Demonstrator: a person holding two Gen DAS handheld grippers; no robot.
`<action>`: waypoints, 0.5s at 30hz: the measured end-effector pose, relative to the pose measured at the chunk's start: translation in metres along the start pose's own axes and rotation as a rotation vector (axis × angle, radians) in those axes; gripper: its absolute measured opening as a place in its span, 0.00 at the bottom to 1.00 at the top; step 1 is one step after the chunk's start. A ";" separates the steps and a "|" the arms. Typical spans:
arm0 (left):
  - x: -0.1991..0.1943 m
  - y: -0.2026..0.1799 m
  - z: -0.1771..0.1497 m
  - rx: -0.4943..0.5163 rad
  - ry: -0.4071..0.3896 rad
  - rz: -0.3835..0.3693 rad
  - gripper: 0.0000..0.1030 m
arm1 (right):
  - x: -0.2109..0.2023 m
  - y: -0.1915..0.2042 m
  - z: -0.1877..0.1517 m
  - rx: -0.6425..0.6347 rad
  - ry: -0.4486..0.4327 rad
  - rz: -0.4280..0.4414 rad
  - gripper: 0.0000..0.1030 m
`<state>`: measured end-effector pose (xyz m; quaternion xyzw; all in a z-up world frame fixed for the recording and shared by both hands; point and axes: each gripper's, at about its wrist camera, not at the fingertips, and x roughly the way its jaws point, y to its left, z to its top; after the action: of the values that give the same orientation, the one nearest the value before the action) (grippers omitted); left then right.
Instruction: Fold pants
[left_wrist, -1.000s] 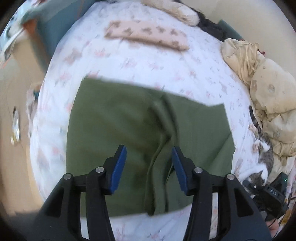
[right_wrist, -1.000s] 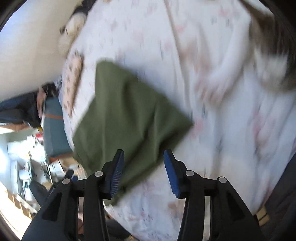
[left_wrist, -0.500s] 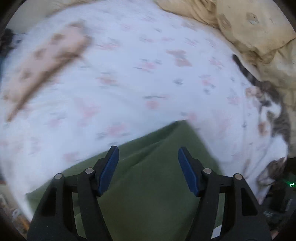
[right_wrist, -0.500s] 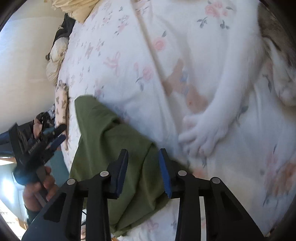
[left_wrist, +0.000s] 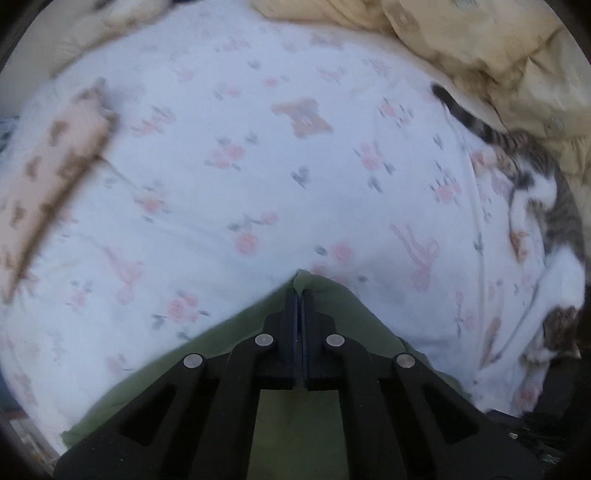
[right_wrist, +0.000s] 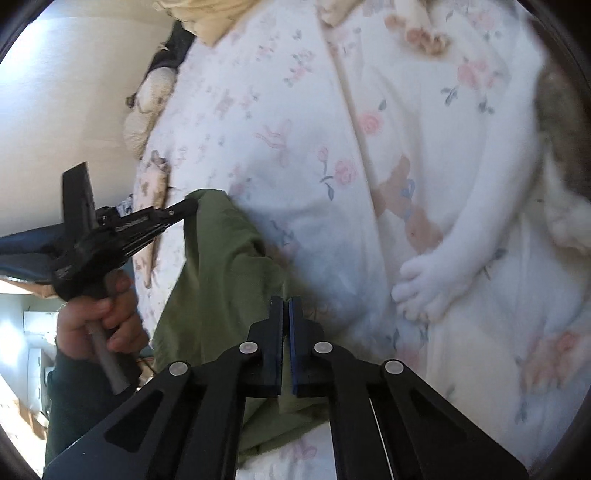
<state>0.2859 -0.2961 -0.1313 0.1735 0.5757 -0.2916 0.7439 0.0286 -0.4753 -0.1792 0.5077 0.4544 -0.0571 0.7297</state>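
Observation:
The green pants (left_wrist: 295, 424) lie folded on a white floral bedsheet (left_wrist: 258, 166). In the left wrist view my left gripper (left_wrist: 300, 295) is shut on a corner of the pants, and a tip of green cloth pokes out past the fingertips. In the right wrist view the pants (right_wrist: 221, 280) run from lower middle up to the left. My right gripper (right_wrist: 286, 306) is shut on their near right edge, with green cloth showing between the finger bases. The left gripper (right_wrist: 194, 206), held by a hand (right_wrist: 99, 321), pinches the far corner, lifted a little.
A cat lies at the right of the bed (left_wrist: 546, 206); its white paw (right_wrist: 417, 291) rests close to the right gripper's fingers. A beige duvet (left_wrist: 480, 44) is bunched at the back right. A folded pink patterned cloth (left_wrist: 48, 177) lies at the left.
The left gripper swung across from the middle of the pants to a corner and closed on it. The right gripper closed on the near edge. That corner is now raised.

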 end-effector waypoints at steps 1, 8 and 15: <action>-0.002 0.004 0.001 -0.020 -0.006 0.021 0.00 | -0.007 0.001 -0.002 -0.012 -0.018 -0.019 0.00; -0.010 -0.005 0.001 0.041 -0.015 0.074 0.00 | 0.004 -0.023 -0.008 0.047 0.041 -0.082 0.00; -0.014 -0.007 0.001 0.018 -0.011 0.102 0.00 | 0.012 -0.010 0.008 0.071 0.008 0.001 0.49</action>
<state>0.2798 -0.2983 -0.1169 0.2078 0.5594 -0.2593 0.7594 0.0347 -0.4820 -0.1941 0.5337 0.4544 -0.0707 0.7097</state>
